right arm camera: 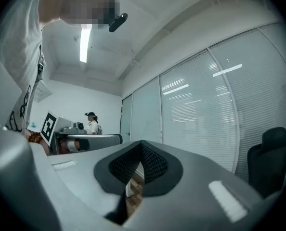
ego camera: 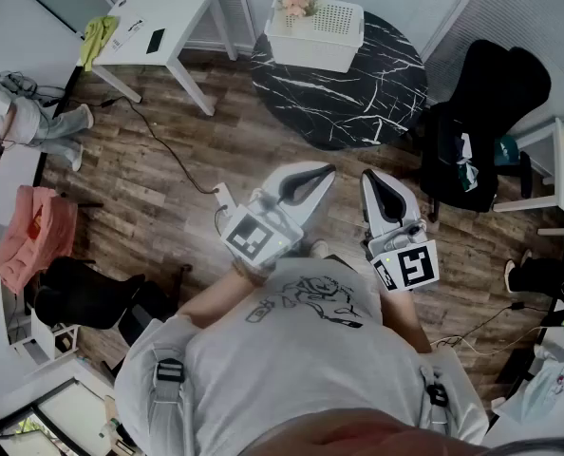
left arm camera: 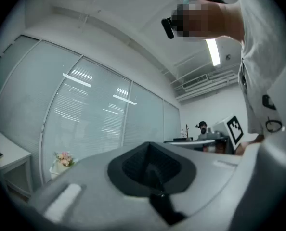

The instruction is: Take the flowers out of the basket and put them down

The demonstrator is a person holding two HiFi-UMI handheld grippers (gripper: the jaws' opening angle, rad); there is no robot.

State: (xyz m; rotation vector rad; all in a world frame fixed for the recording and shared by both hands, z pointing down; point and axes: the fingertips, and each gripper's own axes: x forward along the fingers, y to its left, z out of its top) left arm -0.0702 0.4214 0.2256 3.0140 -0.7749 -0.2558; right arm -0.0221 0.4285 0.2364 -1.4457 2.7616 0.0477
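Pink flowers (ego camera: pixel 296 1) stand in the left end of a white slatted basket (ego camera: pixel 325 36) on a round black marble table (ego camera: pixel 367 84) at the far side of the room. Both grippers are held close to my chest, far short of that table. My left gripper (ego camera: pixel 306 183) points toward it with its jaws together and nothing between them. Beside it, my right gripper (ego camera: pixel 385 196) is also shut and empty. In the left gripper view the flowers (left arm camera: pixel 63 159) show small at the lower left, past the shut left gripper (left arm camera: pixel 150 170). The right gripper (right arm camera: pixel 140 165) faces glass walls.
A white table (ego camera: pixel 163 22) stands at the back left, a black chair (ego camera: pixel 486 112) right of the marble table. A cable (ego camera: pixel 168 150) runs across the wooden floor. Pink cloth (ego camera: pixel 35 231) lies at the left. A person (right arm camera: pixel 92 124) stands far off.
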